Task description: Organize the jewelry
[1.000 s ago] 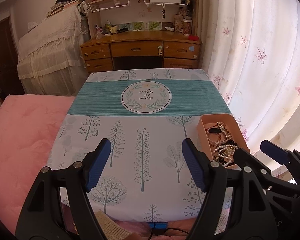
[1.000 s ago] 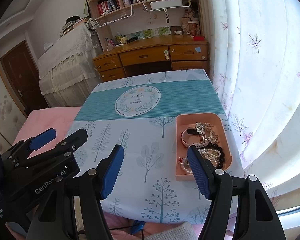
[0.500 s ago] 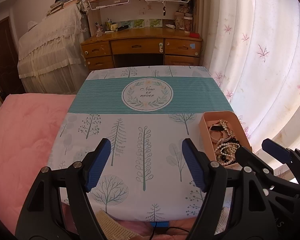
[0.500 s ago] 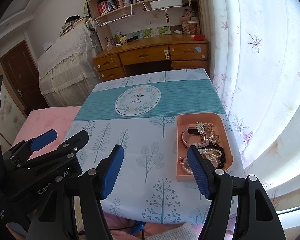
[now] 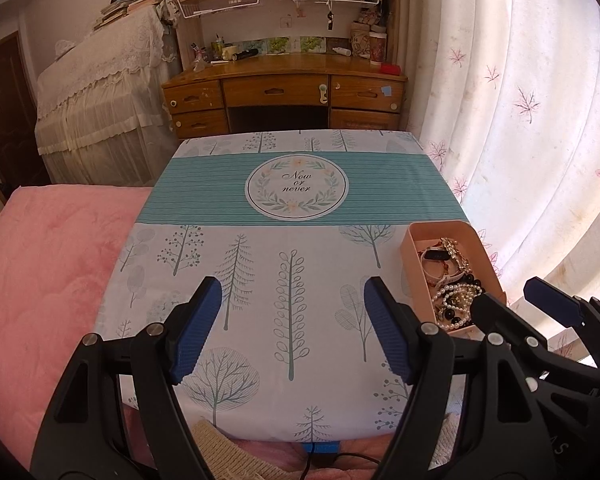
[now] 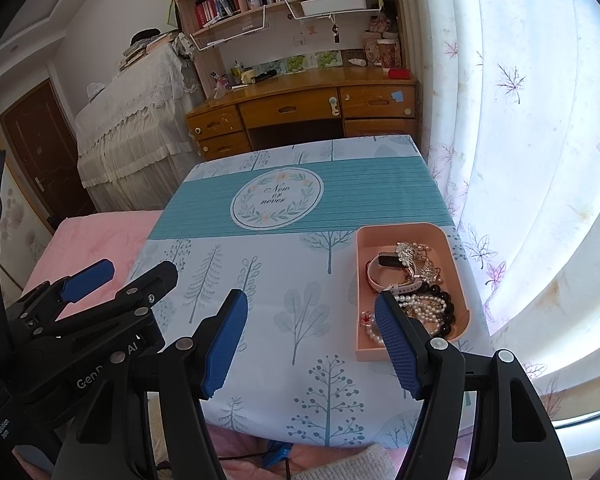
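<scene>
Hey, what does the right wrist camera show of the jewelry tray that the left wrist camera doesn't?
Only the right wrist view shows the pink plastic tray nearly whole, including a small red charm at its near end. Only the left wrist view has the right gripper covering the tray's near corner. Both show the white pearl strands, black beads, tree-print tablecloth and both grippers open, the left gripper included.

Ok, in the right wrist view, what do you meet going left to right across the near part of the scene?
Pink bedding → left claw → tree-print tablecloth → pink tray of jewelry → leaf-print curtain.
</scene>
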The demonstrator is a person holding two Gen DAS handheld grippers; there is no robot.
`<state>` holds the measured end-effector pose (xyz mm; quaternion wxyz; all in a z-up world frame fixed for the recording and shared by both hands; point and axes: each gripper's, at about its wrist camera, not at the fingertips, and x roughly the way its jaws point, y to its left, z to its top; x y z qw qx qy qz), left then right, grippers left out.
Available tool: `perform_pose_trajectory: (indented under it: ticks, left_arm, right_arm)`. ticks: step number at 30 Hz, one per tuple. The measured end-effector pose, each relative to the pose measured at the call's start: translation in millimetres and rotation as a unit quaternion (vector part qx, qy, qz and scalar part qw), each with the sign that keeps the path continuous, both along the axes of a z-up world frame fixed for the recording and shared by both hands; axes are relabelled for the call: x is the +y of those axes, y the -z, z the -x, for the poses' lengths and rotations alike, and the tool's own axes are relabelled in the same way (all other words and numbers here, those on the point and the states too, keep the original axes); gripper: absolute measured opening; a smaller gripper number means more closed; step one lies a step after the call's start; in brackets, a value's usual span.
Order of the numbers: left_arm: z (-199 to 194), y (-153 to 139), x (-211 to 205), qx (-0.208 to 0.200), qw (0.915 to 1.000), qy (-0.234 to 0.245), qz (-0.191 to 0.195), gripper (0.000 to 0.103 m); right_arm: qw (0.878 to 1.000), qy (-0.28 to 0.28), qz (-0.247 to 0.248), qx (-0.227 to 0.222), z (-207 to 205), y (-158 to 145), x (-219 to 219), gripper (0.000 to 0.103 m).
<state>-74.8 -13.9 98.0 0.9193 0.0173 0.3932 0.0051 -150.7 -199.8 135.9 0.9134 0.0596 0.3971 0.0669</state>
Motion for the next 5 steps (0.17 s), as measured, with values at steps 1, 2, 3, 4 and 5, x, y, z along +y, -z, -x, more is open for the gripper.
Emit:
perform_pose_trajectory:
  ticks: [1,2,3,4,5]
  left_arm:
    - [0.3,0.6,0.7,0.0,1.0,0.0,0.001,0.072]
    - [0.3,0.5,0.5,0.001,1.0,0.0,0.001,0.072]
    - [-0.3,0.8,0.8,0.001,1.0,0.0,0.002,0.072]
    - [-0.2,1.5,1.3,0.002,1.0,0.001,0.003,0.072]
    - [-0.5,2.0,1.7,0.004,1.0,0.001,0.004,0.072]
  right_arm:
    - [1.0,0.0,0.0,0.0,0.8,0.1,-0.2,0.067]
    - [1.0,0.0,0.0,0.0,1.1,0.3,-0.2,0.067]
    - [1.0,0.0,0.0,0.0,0.2,0.0,0.1,0.067]
    - [1.0,0.0,0.0,0.001,0.6,0.1,0.0,0.067]
    - [1.0,0.0,0.0,0.001,-0.1,-0.2,0.2,0.067]
